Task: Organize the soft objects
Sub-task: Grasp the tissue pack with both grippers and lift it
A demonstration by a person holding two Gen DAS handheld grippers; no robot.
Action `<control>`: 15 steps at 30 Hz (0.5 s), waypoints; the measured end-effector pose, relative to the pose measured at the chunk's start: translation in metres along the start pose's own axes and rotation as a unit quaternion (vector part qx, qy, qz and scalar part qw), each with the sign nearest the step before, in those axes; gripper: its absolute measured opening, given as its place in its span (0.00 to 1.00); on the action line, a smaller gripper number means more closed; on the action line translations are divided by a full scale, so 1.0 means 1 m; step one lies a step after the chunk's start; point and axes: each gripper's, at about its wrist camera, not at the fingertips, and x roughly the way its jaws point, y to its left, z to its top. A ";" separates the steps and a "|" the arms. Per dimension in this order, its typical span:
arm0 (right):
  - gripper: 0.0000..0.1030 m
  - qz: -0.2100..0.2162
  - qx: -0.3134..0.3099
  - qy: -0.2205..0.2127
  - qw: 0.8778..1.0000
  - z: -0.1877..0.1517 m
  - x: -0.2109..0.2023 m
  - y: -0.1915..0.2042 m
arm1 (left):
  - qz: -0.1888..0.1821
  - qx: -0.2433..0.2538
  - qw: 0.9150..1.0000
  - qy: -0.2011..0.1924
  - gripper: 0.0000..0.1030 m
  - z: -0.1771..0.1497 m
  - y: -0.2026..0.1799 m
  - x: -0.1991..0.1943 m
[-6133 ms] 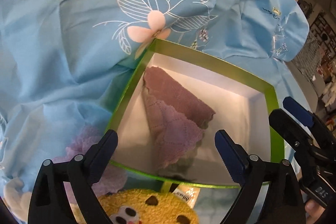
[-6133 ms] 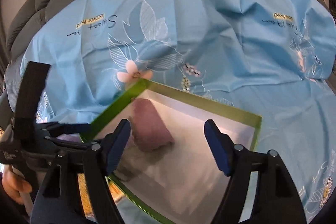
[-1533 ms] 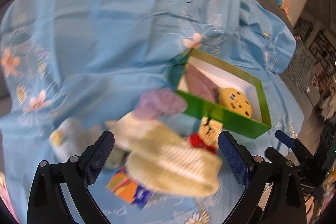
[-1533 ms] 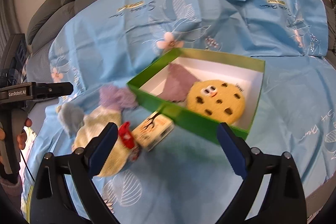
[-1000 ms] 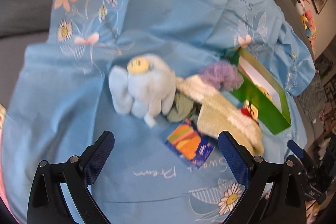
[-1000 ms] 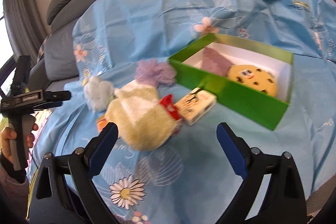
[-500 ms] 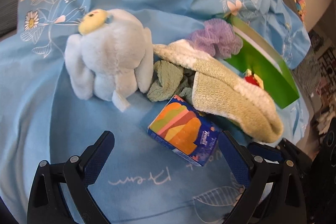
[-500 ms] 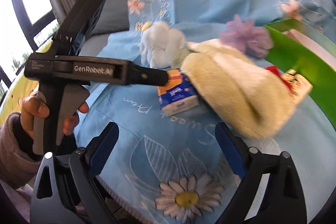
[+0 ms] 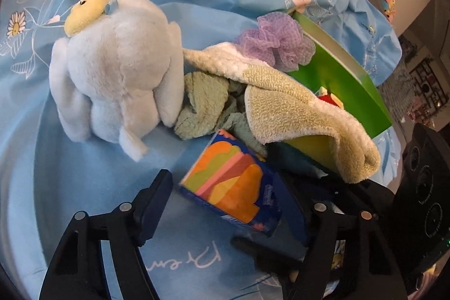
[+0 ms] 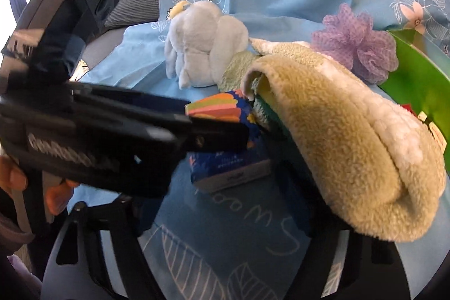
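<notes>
Tissues in a small colourful pack (image 9: 233, 187) lie on the blue floral sheet (image 9: 84, 179) between the fingers of both tools, beside a cream towel (image 9: 295, 108) draped over a crumpled green cloth (image 9: 205, 100). The left tool (image 9: 230, 198) and right tool (image 10: 222, 204) are each closing around the pack, their pads not clearly pressing it. A pale blue plush toy (image 9: 115, 69) sits just left; a purple bath pouf (image 9: 278, 38) leans on the green box (image 9: 346, 86).

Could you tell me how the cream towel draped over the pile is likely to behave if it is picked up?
The cream towel sags in loose folds, so it will probably hang floppy. Its thick looped pile suggests it won't slip easily.
</notes>
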 end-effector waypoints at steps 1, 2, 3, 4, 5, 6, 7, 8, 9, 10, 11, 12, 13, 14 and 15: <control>0.56 -0.004 0.000 -0.001 1.000 0.001 0.001 -0.001 | -0.001 -0.001 1.000 -0.001 0.66 0.000 0.000 -0.001; 0.53 -0.004 0.001 -0.001 1.000 0.002 0.002 -0.001 | -0.002 -0.004 1.000 -0.003 0.65 0.000 0.001 -0.001; 0.53 -0.003 0.003 -0.002 1.000 0.001 0.001 -0.002 | -0.005 -0.007 1.000 -0.004 0.63 -0.001 0.001 -0.002; 0.53 -0.004 0.003 -0.004 1.000 0.001 0.000 -0.002 | -0.007 -0.011 1.000 -0.005 0.60 -0.002 0.003 -0.004; 0.52 -0.005 0.004 -0.004 1.000 0.000 -0.001 -0.001 | -0.009 -0.016 1.000 -0.006 0.59 -0.003 0.004 -0.006; 0.52 -0.003 0.006 -0.006 1.000 -0.001 -0.002 -0.001 | -0.012 -0.022 1.000 -0.007 0.56 -0.005 0.005 -0.008; 0.52 -0.001 0.010 -0.006 1.000 -0.001 -0.004 -0.001 | -0.014 -0.026 1.000 -0.009 0.54 -0.006 0.006 -0.012; 0.52 0.002 0.016 -0.007 1.000 -0.002 -0.007 -0.001 | -0.016 -0.028 0.999 -0.012 0.54 -0.008 0.005 -0.017; 0.52 0.004 0.016 -0.009 1.000 -0.003 -0.011 0.001 | -0.017 -0.027 0.999 -0.015 0.54 -0.009 0.002 -0.021; 0.52 0.005 0.015 -0.012 1.000 -0.003 -0.015 0.003 | -0.015 -0.024 0.999 -0.018 0.54 -0.010 -0.001 -0.026; 0.52 0.005 0.013 -0.015 1.000 -0.003 -0.021 0.007 | -0.011 -0.018 0.999 -0.024 0.54 -0.012 -0.006 -0.033; 0.52 0.005 0.011 -0.019 1.000 -0.003 -0.025 0.010 | -0.008 -0.014 0.999 -0.029 0.54 -0.012 -0.010 -0.038; 0.52 0.005 0.008 -0.025 1.000 -0.002 -0.032 0.014 | -0.005 -0.009 0.999 -0.035 0.54 -0.013 -0.014 -0.044; 0.52 0.006 0.006 -0.029 1.000 -0.001 -0.036 0.016 | -0.004 -0.006 0.999 -0.042 0.54 -0.012 -0.019 -0.051; 0.52 0.007 0.005 -0.036 0.999 0.000 -0.042 0.018 | -0.003 -0.002 0.999 -0.050 0.54 -0.012 -0.023 -0.059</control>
